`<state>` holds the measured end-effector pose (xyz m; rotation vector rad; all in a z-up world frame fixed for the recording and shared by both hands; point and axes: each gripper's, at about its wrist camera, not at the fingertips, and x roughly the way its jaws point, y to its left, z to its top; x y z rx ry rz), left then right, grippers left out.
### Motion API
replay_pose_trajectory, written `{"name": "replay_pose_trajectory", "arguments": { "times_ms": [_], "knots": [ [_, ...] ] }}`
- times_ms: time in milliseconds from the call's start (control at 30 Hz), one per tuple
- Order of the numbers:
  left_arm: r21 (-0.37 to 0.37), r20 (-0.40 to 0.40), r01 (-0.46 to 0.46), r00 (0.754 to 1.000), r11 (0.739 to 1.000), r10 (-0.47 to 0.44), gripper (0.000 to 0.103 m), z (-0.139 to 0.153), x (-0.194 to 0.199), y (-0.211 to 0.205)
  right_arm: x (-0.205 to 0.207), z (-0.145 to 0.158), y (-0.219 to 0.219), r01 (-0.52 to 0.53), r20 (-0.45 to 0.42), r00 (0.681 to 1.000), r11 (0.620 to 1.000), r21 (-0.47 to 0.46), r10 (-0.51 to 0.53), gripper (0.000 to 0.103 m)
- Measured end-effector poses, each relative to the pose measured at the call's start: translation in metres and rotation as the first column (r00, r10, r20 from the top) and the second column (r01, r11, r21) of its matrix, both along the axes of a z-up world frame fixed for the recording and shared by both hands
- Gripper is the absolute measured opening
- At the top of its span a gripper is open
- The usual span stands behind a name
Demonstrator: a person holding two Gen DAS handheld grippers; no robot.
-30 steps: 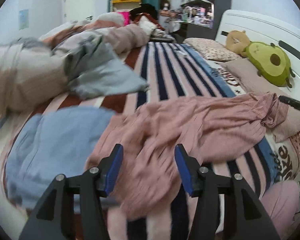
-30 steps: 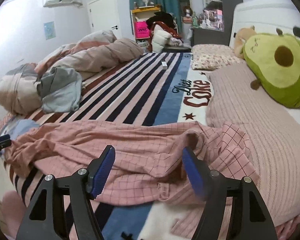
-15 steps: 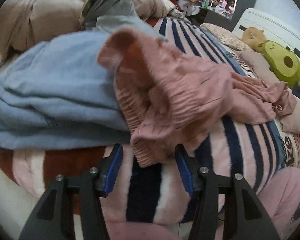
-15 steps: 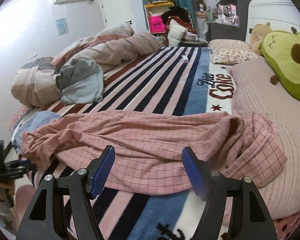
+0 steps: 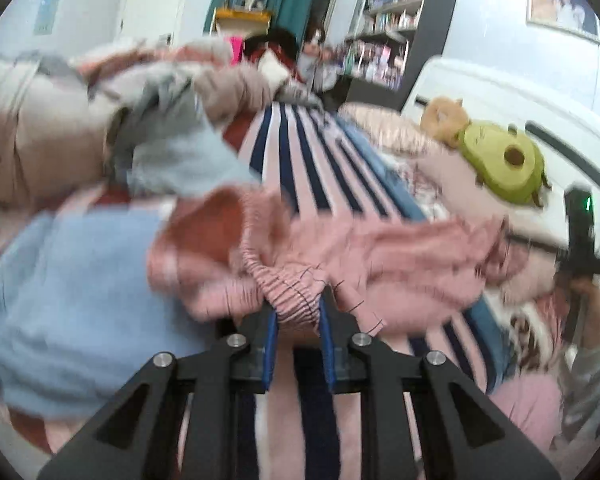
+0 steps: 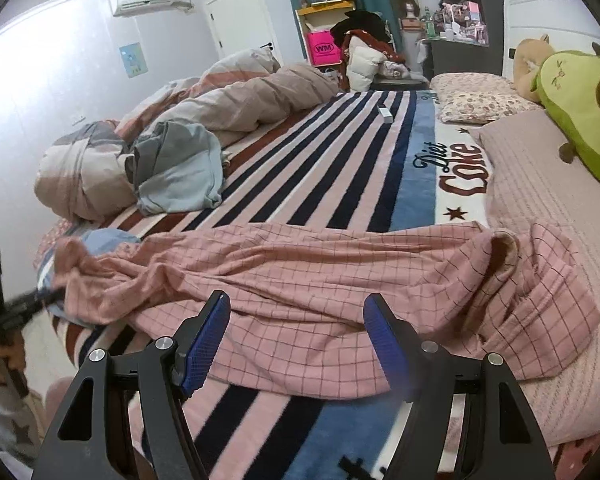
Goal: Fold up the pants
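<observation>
Pink checked pants (image 6: 320,280) lie stretched sideways across the striped bed, waistband at the left, leg ends bunched at the right. My left gripper (image 5: 298,312) is shut on the gathered elastic waistband (image 5: 292,292) and lifts it a little off the bed. My right gripper (image 6: 300,336) is open and empty, just above the pants' near edge at mid-length. The left gripper also shows at the far left of the right wrist view (image 6: 24,308), at the waistband end.
A light blue garment (image 5: 72,292) lies beside the waistband. A rolled duvet (image 6: 204,112) and grey clothes (image 6: 176,168) sit at the far left of the bed. An avocado plush (image 6: 580,100) and pillows (image 6: 480,96) are at the right. The striped blanket (image 6: 340,152) stretches beyond the pants.
My left gripper has closed on the waistband and raised it. The right gripper has stayed open and drawn slightly closer to the pants.
</observation>
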<state>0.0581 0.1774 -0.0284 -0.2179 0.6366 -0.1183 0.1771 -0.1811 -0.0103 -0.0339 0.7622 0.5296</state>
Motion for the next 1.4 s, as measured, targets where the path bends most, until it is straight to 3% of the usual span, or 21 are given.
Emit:
{"name": "replay_pose_trajectory", "arguments": {
  "times_ms": [67, 200, 300, 367, 467, 600, 667, 800, 867, 900, 933, 1133, 1400],
  "knots": [
    [-0.012, 0.034, -0.025, 0.999, 1.000, 0.026, 0.015, 0.017, 0.018, 0.007, 0.005, 0.000, 0.002, -0.009, -0.002, 1.000, 1.000, 0.010, 0.009, 0.065],
    [0.070, 0.061, -0.081, 0.995, 0.994, 0.077, 0.015, 0.034, 0.060, 0.015, 0.019, -0.004, 0.012, -0.028, -0.006, 1.000, 1.000, -0.011, 0.028, 0.065],
    [0.125, 0.040, -0.114, 0.993, 0.986, 0.110, 0.015, 0.031, 0.090, 0.019, 0.032, -0.012, 0.021, -0.051, -0.025, 0.998, 0.998, -0.024, 0.050, 0.065],
    [0.198, 0.043, -0.170, 0.985, 0.965, 0.165, 0.015, 0.025, 0.104, 0.020, 0.040, -0.020, 0.032, -0.088, -0.039, 0.995, 0.995, -0.040, 0.086, 0.065],
    [0.215, 0.029, -0.227, 0.974, 0.950, 0.226, 0.015, 0.013, 0.115, 0.032, 0.049, -0.034, 0.051, -0.152, -0.050, 0.988, 0.984, -0.089, 0.148, 0.066],
    [0.283, 0.015, -0.278, 0.958, 0.918, 0.285, 0.015, -0.004, 0.132, 0.044, 0.064, -0.060, 0.086, -0.300, -0.095, 0.953, 0.943, -0.143, 0.289, 0.070],
    [0.283, 0.002, -0.283, 0.956, 0.916, 0.294, 0.015, -0.011, 0.136, 0.050, 0.070, -0.075, 0.104, -0.372, -0.119, 0.927, 0.911, -0.180, 0.355, 0.075],
    [0.282, -0.005, -0.297, 0.950, 0.912, 0.311, 0.015, -0.020, 0.139, 0.059, 0.079, -0.105, 0.135, -0.449, -0.146, 0.893, 0.837, -0.311, 0.425, 0.074],
    [0.280, -0.001, -0.306, 0.948, 0.910, 0.319, 0.015, -0.022, 0.136, 0.062, 0.083, -0.114, 0.141, -0.451, -0.157, 0.892, 0.825, -0.340, 0.423, 0.050],
    [0.279, 0.002, -0.308, 0.947, 0.910, 0.320, 0.015, -0.022, 0.135, 0.062, 0.085, -0.115, 0.142, -0.455, -0.162, 0.890, 0.825, -0.336, 0.425, 0.015],
    [0.274, 0.004, -0.309, 0.947, 0.911, 0.320, 0.015, -0.022, 0.134, 0.064, 0.087, -0.114, 0.142, -0.448, -0.163, 0.894, 0.834, -0.321, 0.417, 0.005],
    [0.266, 0.028, -0.329, 0.942, 0.906, 0.334, 0.015, -0.015, 0.127, 0.066, 0.101, -0.082, 0.133, -0.316, -0.054, 0.948, 0.904, -0.287, 0.314, 0.003],
    [0.293, -0.030, -0.333, 0.934, 0.896, 0.357, 0.017, -0.027, 0.149, 0.071, 0.142, -0.068, 0.146, -0.243, -0.034, 0.968, 0.897, -0.369, 0.248, 0.003]
  ]
}}
